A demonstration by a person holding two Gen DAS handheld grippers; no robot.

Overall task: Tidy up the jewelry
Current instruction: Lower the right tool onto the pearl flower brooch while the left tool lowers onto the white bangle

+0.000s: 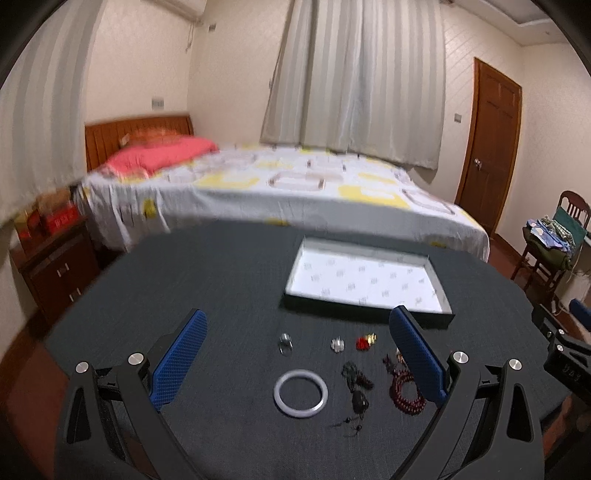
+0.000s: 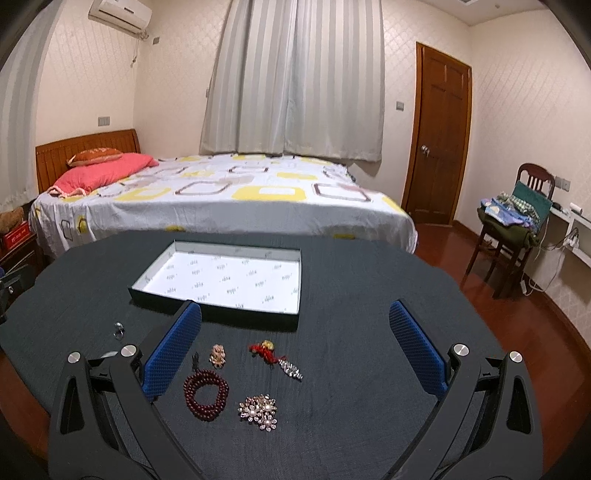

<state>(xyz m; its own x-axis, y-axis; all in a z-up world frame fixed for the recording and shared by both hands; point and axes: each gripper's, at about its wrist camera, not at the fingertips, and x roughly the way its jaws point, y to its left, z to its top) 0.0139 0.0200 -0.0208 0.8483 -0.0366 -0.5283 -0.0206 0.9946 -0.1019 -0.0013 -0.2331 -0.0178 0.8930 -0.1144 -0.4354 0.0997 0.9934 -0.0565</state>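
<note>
This is a bedroom in a home. A large bed with a white sheet with yellow squares stands in the middle, with a pink pillow near its wooden headboard. Long grey curtains hang on the far wall, and an air conditioner is mounted high on the left. On the right are a brown wooden door and a chair with folded clothes. A bedside cabinet stands on the left.
</note>
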